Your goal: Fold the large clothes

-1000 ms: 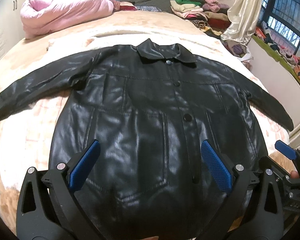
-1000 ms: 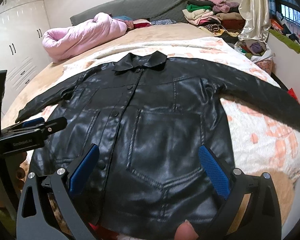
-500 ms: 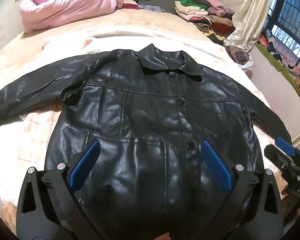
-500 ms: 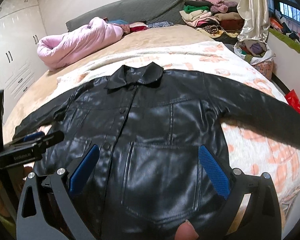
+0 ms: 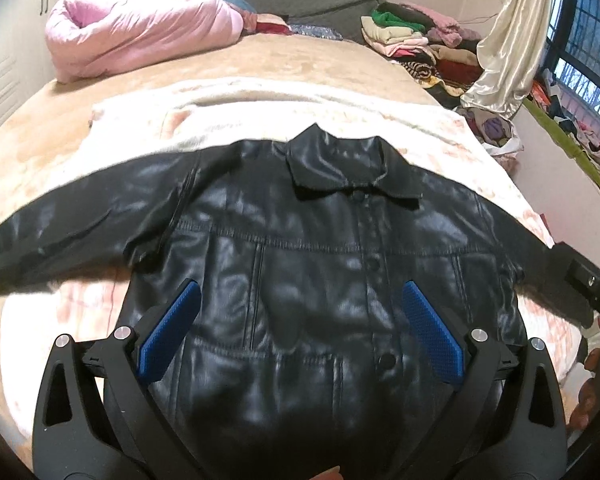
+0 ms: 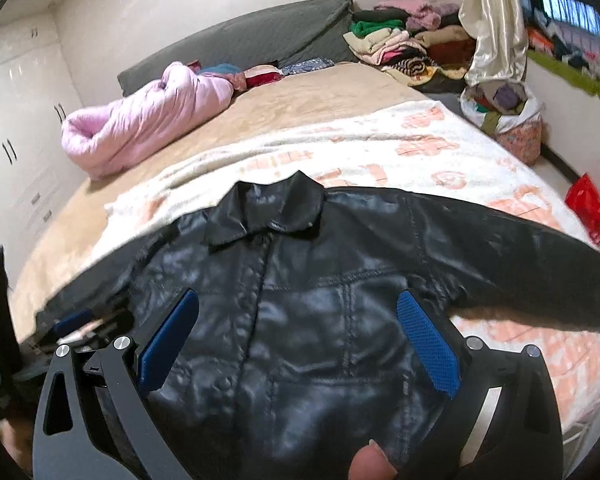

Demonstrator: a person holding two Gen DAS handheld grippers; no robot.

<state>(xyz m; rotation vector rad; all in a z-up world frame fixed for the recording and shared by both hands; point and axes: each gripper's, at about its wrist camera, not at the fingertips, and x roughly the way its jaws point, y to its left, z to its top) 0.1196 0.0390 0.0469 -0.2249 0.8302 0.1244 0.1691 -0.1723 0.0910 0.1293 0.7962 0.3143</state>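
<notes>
Black leather jacket [image 5: 300, 280] lies face up and buttoned on a cream, peach-patterned blanket [image 5: 260, 108] across the near half of a bed, both sleeves spread wide. Over the last second both cameras have advanced from the hem toward the chest: the collar [image 5: 352, 172] sits larger and closer in the left wrist view, and the lower pockets have slipped under the frame's edge. The left gripper [image 5: 300, 332] and right gripper [image 6: 298, 338] hover above the jacket front with fingers spread wide, grasping nothing, no cloth between the blue pads [image 5: 168, 332]. That shift suggests the person is moving in to choose grasp points; no fold has been made yet, so the task appears to be at its very start.

The jacket's long axis runs near to far, hem toward the person and collar pointing at the far headboard [image 6: 240, 44]. The sleeves cross that axis, the left sleeve [image 5: 60, 232] stretching off to the left and the right sleeve [image 6: 520, 260] to the right edge of the bed. A rolled pink quilt [image 5: 140, 32] rests at the far left, and stacked clothes [image 5: 412, 36] at the far right, well apart from the jacket.
</notes>
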